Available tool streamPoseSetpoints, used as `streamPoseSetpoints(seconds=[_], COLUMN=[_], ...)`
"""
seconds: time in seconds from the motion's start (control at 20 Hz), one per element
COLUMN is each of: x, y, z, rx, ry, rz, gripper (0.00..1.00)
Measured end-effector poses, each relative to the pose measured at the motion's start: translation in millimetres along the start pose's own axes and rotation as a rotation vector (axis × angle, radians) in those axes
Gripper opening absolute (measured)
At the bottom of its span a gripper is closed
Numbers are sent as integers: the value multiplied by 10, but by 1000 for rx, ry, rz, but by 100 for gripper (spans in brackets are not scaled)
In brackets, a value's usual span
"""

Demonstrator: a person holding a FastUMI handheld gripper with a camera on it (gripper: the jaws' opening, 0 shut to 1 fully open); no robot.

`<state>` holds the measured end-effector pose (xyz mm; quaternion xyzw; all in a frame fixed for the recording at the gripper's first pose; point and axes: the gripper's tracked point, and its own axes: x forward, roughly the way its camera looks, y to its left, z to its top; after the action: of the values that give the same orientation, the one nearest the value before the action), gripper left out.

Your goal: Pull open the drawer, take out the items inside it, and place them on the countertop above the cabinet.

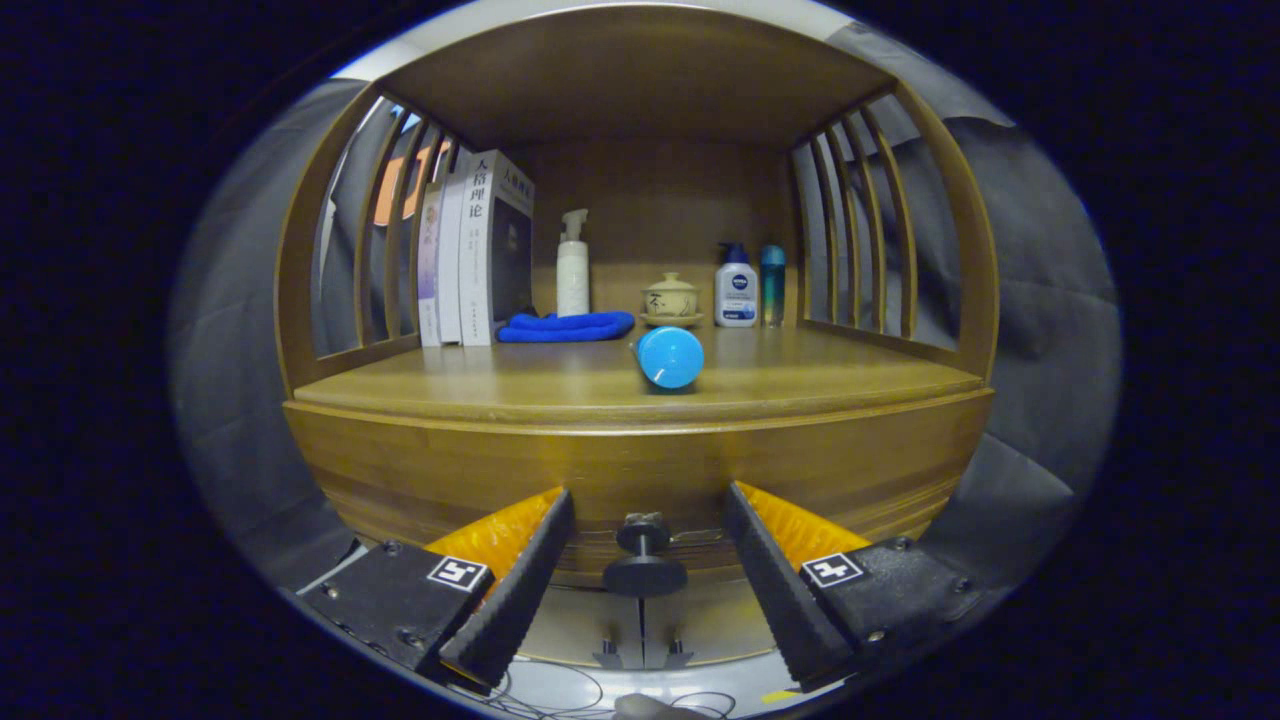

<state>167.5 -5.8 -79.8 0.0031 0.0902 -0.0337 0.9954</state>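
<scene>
Gripper (pixel 645 520): fingers spread wide, holding nothing; aimed at the front of the wooden cabinet.
Drawer knob (pixel 644 560): dark, round, on a short stem sticking straight out toward the camera; sits in the gap between the two fingers, touching neither.
Drawer front (pixel 640 470): curved wooden panel just below the countertop edge; whether it is shut or pulled out, I cannot tell.
Countertop (pixel 500 380): the wooden shelf surface above the drawer, at 12 o'clock from the fingers.
Blue bottle (pixel 668 356): lies on its side near the countertop's front edge, at 12 o'clock from the knob; its long axis runs front to back, round end facing the camera, the rest hidden behind it.
Blue cloth (pixel 566 326): folded, at 10 o'clock from the blue bottle, just in front of the pump bottle.
Books (pixel 478 250): upright, at 9 o'clock from the cloth, against the left slatted side.
White pump bottle (pixel 572 265): upright at the back.
Lidded ceramic cup (pixel 670 298): on a saucer, beyond the blue bottle.
White lotion bottle (pixel 736 288) and teal bottle (pixel 772 285): upright, side by side, at 3 o'clock from the cup.
</scene>
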Motion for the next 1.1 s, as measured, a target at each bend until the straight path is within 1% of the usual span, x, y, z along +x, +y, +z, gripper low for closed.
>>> streamPoseSetpoints(seconds=[0.35, 0.55, 0.75, 0.95, 1.1], x=[-10, -52, -434, -1014, -1505], y=[-12, -33, -146, -216, -269], z=[-2, 5, 166, 406, 552], rx=[-13, -13, -7, -25, -9], ry=[48, 83, 48, -25, -84], rz=[-7, 3, -1, 9, 23], gripper=[99, 99, 99, 100, 100])
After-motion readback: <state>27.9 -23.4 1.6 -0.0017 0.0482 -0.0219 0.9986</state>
